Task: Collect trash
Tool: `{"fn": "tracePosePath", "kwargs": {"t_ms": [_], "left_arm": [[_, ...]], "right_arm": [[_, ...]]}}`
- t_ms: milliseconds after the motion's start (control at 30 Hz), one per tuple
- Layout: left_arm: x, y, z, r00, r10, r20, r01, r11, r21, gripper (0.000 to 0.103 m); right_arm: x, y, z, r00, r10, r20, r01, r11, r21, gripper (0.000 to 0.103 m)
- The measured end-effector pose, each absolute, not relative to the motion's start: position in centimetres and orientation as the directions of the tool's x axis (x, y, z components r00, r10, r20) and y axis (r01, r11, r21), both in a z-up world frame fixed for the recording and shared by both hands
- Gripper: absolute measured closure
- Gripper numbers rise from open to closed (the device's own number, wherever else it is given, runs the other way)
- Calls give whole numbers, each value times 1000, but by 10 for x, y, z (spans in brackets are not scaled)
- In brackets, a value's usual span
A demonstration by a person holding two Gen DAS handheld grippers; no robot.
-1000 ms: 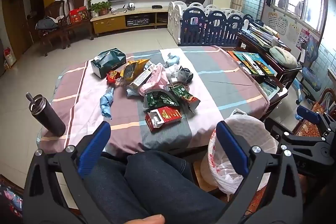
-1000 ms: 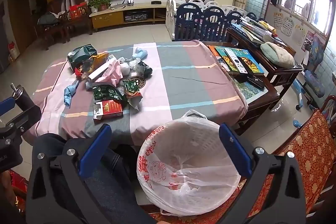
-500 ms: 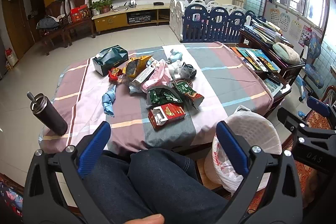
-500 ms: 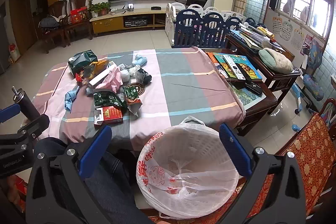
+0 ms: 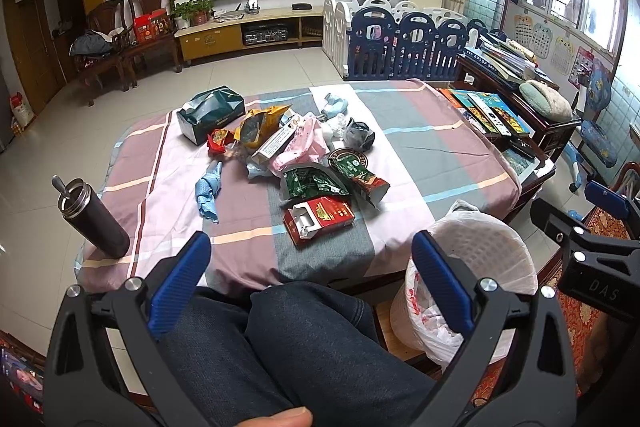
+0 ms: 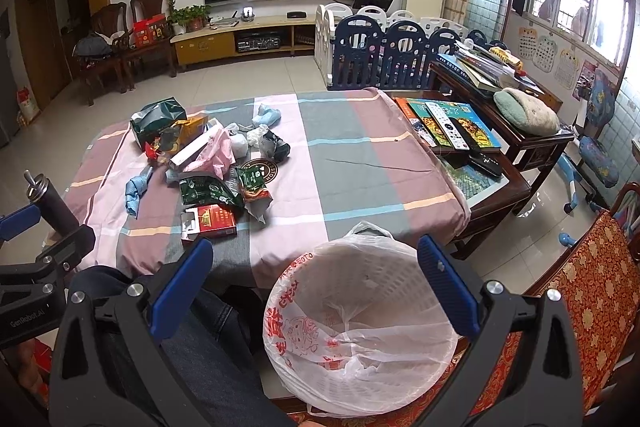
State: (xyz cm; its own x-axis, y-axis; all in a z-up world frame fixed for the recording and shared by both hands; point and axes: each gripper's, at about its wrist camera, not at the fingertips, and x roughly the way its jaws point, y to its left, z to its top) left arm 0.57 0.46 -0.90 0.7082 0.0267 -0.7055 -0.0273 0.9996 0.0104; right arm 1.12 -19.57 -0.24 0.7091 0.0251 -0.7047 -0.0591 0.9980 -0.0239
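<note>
Both tongs are standing wide apart and holding nothing: the left gripper (image 5: 310, 259), with blue pads on black arms, is hanging over the person's dark denim-clad knees (image 5: 304, 339), and the right gripper (image 6: 314, 267) is hovering above the white perforated plastic waste basket lined with a thin white bag printed in red (image 6: 360, 327). The basket is standing on the floor just beside the near right corner of the low table covered by a pink, grey and mauve checked cloth (image 5: 420, 147). The trash is lying in a loose heap on the left half of that cloth, well apart from the basket. Nearest the person is sitting an opened red cardboard cigarette pack (image 5: 318, 219), and just behind it is lying a crumpled dark green foil packet (image 5: 312, 183), beside a torn green-and-red snack wrapper (image 5: 362, 175). Farther back are resting a pink plastic bag (image 5: 304, 147), a long white carton (image 5: 276, 143), a yellow crisp bag (image 5: 260, 125), a small red wrapper (image 5: 218, 141) and a dark green tissue box (image 5: 210, 113). A twisted blue cloth-like scrap (image 5: 208, 191) is lying apart on the left. A dark metal flask with a spoon handle sticking out (image 5: 94, 219) is standing at the table's near left corner.
</note>
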Motion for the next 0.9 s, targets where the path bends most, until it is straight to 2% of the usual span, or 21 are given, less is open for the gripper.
{"fn": "tracePosePath", "kwargs": {"t_ms": [900], "left_arm": [[10,8,-17,702,25,-712,-21,1000,14,3]], "right_arm": [[15,-198,-5,699,33,-714,-55,998,-8,3]]}}
